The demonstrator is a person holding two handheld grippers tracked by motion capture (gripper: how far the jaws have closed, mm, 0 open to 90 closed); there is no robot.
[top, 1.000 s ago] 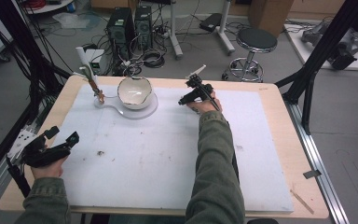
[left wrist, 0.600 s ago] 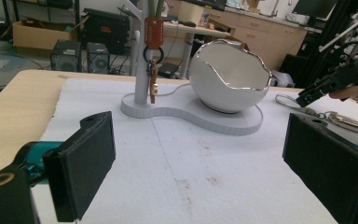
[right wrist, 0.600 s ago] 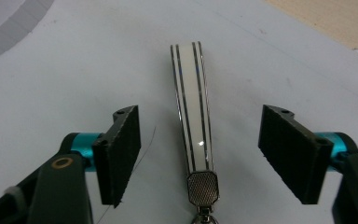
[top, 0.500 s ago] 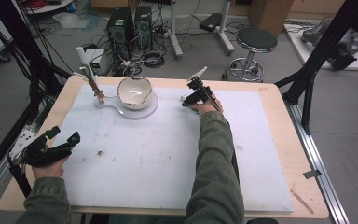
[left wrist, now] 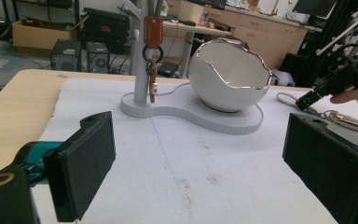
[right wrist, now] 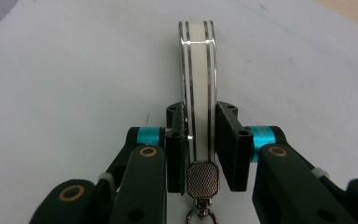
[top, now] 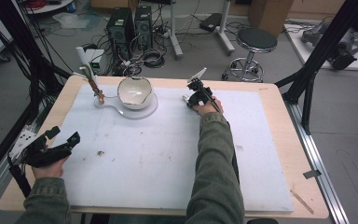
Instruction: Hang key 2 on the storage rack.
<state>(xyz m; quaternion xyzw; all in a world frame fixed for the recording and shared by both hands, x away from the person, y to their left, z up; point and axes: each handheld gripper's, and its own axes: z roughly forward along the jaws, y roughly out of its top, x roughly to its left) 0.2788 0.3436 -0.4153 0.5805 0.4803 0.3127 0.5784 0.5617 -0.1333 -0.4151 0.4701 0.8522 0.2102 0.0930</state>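
Since a second ago the right gripper (top: pixel 192 96) has drawn its jaws together on the key fob (right wrist: pixel 198 88), while the left gripper (top: pixel 56 143) has not shifted from the near left corner of the table (top: pixel 270 100).

Going left to right in the high view: the left gripper rests low over the white mat (top: pixel 158 158), its jaws spread wide with nothing between them, as the left gripper view confirms with both black pads (left wrist: pixel 86 163) standing well apart. Beyond it, at the far left of the mat, stands the white key stand (top: pixel 103 100), a post with a hook from which an orange tag and keys (left wrist: pixel 152 70) hang, joined on one base to a glossy white bowl (top: pixel 134 92) with a broken-egg rim. Right of the bowl, the right gripper is clamped on the fob, which lies on the mat just beyond the stand's base.

In the right gripper view the fob is a cream strip with dark lines, its long axis running straight away from the gripper, pinched across its narrow width; its metal cap and swivel clasp (right wrist: pixel 200 186) hang at the near end. The bowl and hook lie to the left of the held fob, so the right hand is by far the nearer one to carry it across, probably a short leftward lift.
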